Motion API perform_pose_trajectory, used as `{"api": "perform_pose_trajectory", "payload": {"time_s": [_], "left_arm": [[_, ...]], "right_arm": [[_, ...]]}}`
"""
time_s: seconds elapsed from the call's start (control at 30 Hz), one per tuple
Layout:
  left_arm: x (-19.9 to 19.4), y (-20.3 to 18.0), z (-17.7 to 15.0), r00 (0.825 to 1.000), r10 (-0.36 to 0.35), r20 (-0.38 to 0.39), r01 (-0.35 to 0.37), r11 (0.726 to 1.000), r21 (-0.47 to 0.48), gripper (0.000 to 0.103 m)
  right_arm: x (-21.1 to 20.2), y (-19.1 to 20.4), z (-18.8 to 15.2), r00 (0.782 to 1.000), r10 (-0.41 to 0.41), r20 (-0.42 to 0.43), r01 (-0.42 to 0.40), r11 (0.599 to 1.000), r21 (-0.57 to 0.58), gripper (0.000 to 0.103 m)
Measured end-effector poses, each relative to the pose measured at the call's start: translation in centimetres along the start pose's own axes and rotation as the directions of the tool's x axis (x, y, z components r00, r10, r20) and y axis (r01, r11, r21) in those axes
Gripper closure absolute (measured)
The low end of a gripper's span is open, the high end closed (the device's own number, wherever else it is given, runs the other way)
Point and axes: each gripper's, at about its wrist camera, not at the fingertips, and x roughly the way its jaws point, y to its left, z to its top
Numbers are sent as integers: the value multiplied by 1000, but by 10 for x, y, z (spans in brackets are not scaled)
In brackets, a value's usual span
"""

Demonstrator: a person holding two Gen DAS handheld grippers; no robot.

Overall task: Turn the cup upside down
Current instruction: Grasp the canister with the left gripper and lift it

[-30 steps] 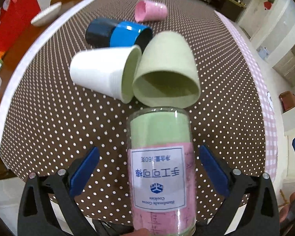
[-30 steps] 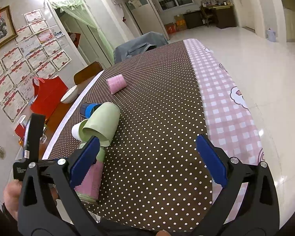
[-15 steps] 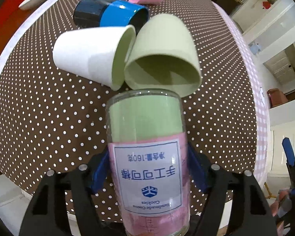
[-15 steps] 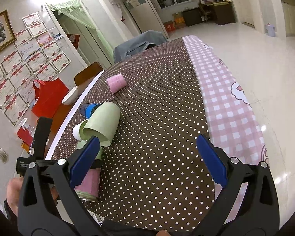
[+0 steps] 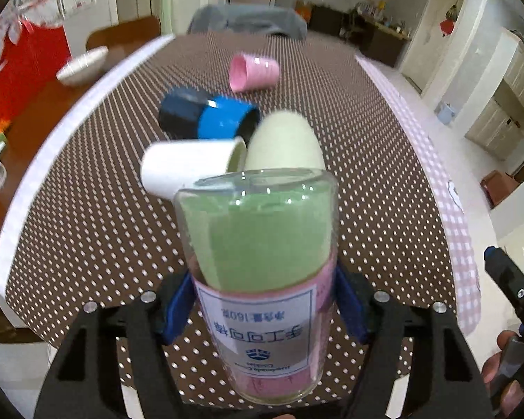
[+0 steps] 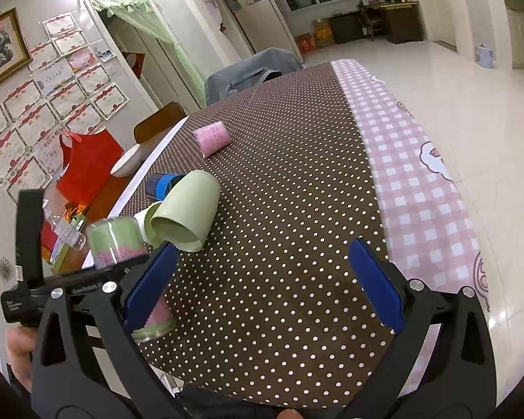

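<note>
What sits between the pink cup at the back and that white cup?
The blue and black cup, on its side, lies between pink cup and white cup; left wrist view.

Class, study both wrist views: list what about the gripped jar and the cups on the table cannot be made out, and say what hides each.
- Jar base, left wrist view: cut off near the bottom edge; whether it touches the table is unclear.
- Jar middle, right wrist view: covered by the left gripper and a right gripper finger.
- Green cup mouth, left wrist view: hidden behind the jar.
- Blue cup, right wrist view: mostly behind the green cup.
</note>
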Motion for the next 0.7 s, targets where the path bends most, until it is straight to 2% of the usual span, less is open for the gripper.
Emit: {"api": "perform_pose_trajectory", "payload": {"time_s": [0.07, 0.17, 0.3, 0.37, 0.4, 0.5, 0.6, 0.7], "left_arm": [[-6, 0, -3, 998, 26, 50, -27, 1000, 10, 34], [-23, 4, -7, 984, 72, 165, -78, 997, 28, 34], [-28, 5, -13, 942, 101, 321, -114, 993, 23, 34], [-26, 4, -15, 923, 109, 368, -127, 992, 24, 34], [-25, 4, -16, 907, 115, 405, -135, 991, 21, 34], [-23, 3, -20, 877, 121, 465, -156, 987, 38, 34], [-12, -2, -25, 856, 116, 504, -165, 985, 54, 34], [1, -4, -35, 849, 131, 512, -192, 979, 68, 34]], "right_arm": [[2, 1, -1, 1000, -2, -5, 2, 1000, -1, 6], [2, 2, -2, 1000, -7, -3, 7, 1000, -3, 6], [1, 6, -2, 1000, -11, 0, 11, 1000, -11, 6], [2, 9, -3, 1000, -12, 0, 12, 1000, -17, 6], [2, 11, -3, 1000, -16, -2, 16, 1000, -21, 6], [2, 14, -5, 1000, -25, -3, 25, 999, -28, 6], [1, 17, -5, 999, -35, -2, 35, 999, -31, 6], [0, 20, -6, 999, -31, -6, 31, 999, -33, 6]]}}
